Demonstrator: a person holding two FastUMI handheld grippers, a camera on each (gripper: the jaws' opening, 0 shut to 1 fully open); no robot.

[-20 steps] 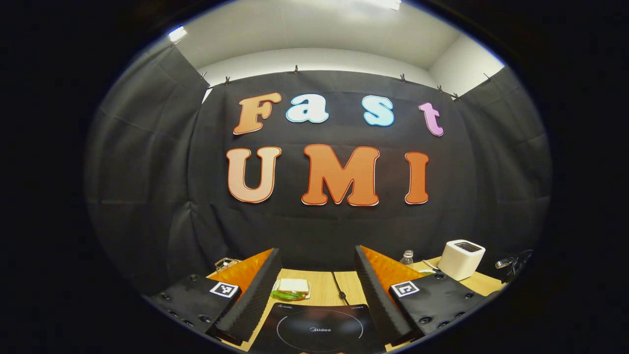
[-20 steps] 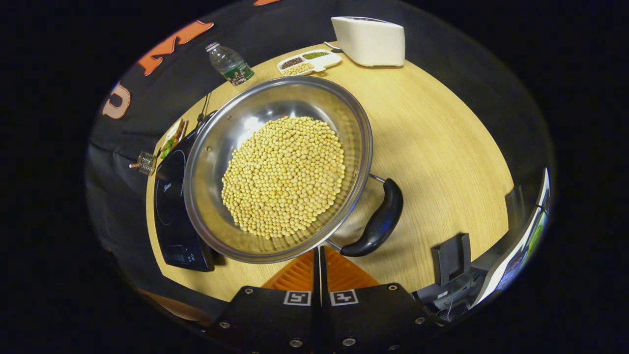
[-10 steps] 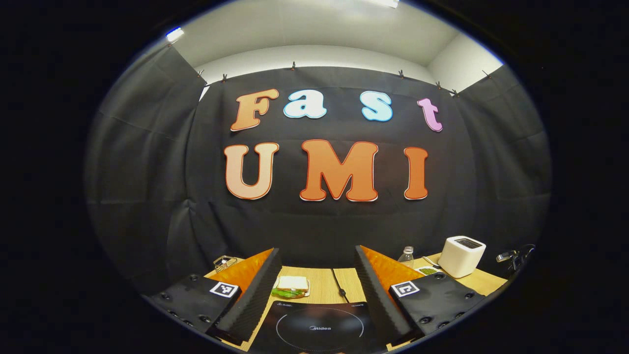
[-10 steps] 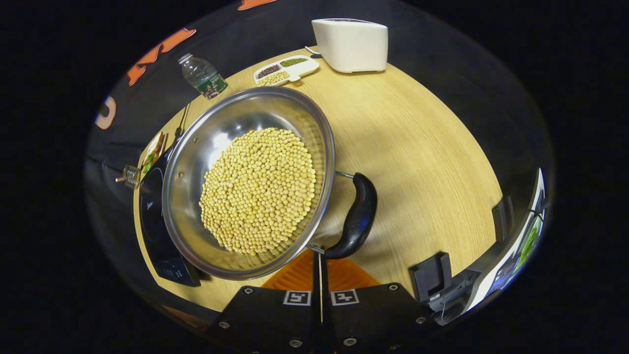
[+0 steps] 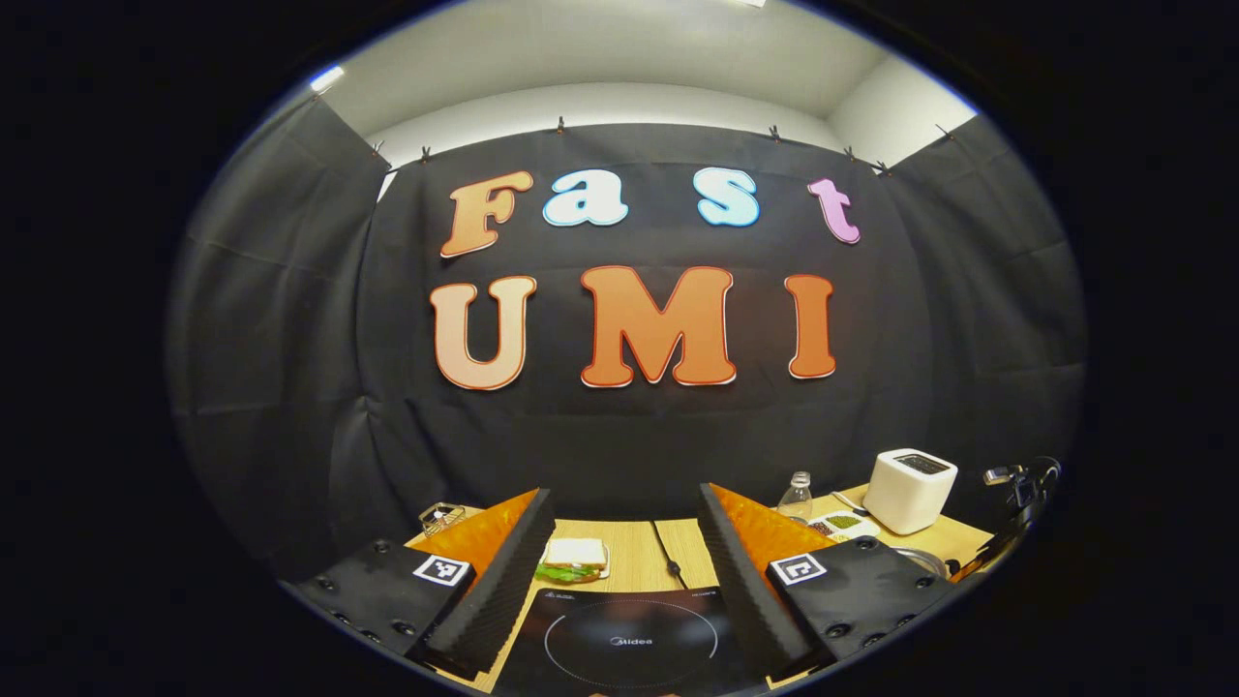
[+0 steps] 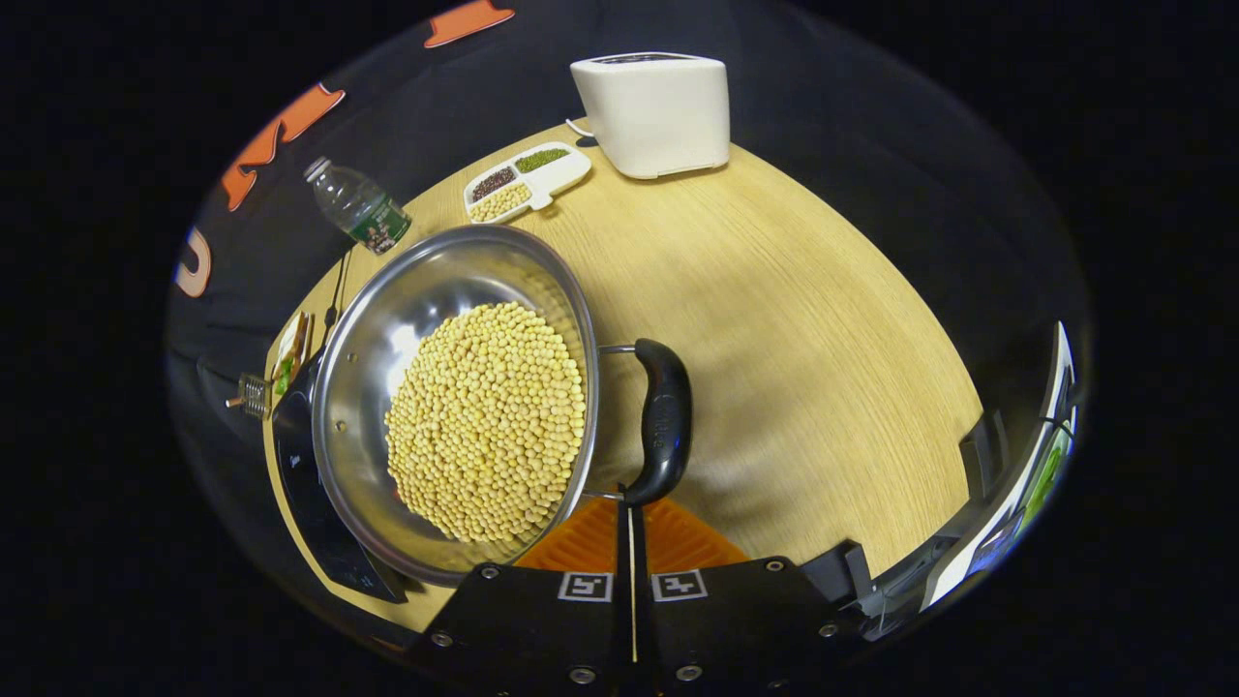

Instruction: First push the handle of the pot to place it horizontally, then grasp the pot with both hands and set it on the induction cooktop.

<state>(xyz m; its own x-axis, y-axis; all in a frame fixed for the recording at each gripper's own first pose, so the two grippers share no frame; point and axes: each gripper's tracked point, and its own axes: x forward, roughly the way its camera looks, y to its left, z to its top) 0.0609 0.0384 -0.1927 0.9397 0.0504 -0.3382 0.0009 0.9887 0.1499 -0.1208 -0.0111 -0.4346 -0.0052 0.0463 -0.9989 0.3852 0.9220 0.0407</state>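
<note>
The right tongs, pressed together, were set against the pot's handle; the left tongs were held spread above the cooktop.

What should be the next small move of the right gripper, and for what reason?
Probably keep nudging the black curved handle sideways. The right gripper, fingers closed together, has its tips at the handle's near end, and the steel pot of yellow beans stands beside the black induction cooktop, not on it. The left gripper waits open above that cooktop.

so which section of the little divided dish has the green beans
The far end section of the divided dish, nearest the toaster; the middle holds dark beans, the near end pale ones.
</note>
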